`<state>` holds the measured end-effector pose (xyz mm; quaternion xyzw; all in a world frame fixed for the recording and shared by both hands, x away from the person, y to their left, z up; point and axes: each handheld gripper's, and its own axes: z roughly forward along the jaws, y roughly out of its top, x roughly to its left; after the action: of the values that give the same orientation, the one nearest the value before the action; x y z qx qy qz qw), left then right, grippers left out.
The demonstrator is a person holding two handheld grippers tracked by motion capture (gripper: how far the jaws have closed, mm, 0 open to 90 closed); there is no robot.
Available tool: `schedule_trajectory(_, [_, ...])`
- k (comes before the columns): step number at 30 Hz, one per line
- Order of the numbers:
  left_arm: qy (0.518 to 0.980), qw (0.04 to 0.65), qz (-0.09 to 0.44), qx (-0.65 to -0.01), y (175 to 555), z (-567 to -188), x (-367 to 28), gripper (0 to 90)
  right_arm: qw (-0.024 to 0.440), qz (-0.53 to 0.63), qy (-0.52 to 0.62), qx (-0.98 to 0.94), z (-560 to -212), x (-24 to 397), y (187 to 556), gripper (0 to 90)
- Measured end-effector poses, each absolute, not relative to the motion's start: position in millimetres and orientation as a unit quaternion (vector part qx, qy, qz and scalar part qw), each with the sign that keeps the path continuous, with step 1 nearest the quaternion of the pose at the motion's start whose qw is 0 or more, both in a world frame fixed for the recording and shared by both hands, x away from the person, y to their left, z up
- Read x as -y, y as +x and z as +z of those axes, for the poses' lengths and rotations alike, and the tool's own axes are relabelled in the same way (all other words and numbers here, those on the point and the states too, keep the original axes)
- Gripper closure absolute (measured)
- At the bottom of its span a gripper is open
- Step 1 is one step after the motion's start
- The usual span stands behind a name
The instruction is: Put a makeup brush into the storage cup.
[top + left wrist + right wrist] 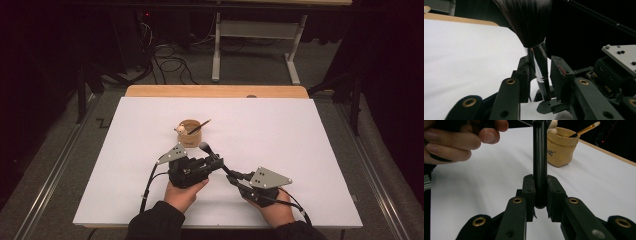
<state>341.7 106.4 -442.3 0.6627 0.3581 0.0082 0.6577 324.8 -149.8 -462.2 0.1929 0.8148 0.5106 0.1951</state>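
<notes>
The black-handled makeup brush with dark bristles [541, 67] is clamped at its handle end by the right hand-held gripper [540, 192]. It stands between the left hand-held gripper's [541, 75] part-open jaws, one pad apart. Uneven closure may tilt or twist it.

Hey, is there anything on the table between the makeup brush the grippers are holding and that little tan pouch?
Nothing visible. The makeup brush sits clamped at its handle end in the right gripper, with the left gripper around its ferrule. Between its bristles and the tan pouch the high view shows bare white table.
</notes>
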Motion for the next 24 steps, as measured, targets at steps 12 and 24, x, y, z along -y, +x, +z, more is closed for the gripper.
schedule_trajectory(12, [0.661,0.665,0.000,-0.348,341.5,-442.7,-107.0,75.9,0.196,0.506,0.193,-0.818,-463.2,148.7,324.3,80.0])
schedule_trajectory(24, [0.656,0.669,-0.012,-0.348,343.2,-445.5,-107.9,76.9,0.198,0.504,0.194,-0.818,-464.3,148.3,324.7,79.6])
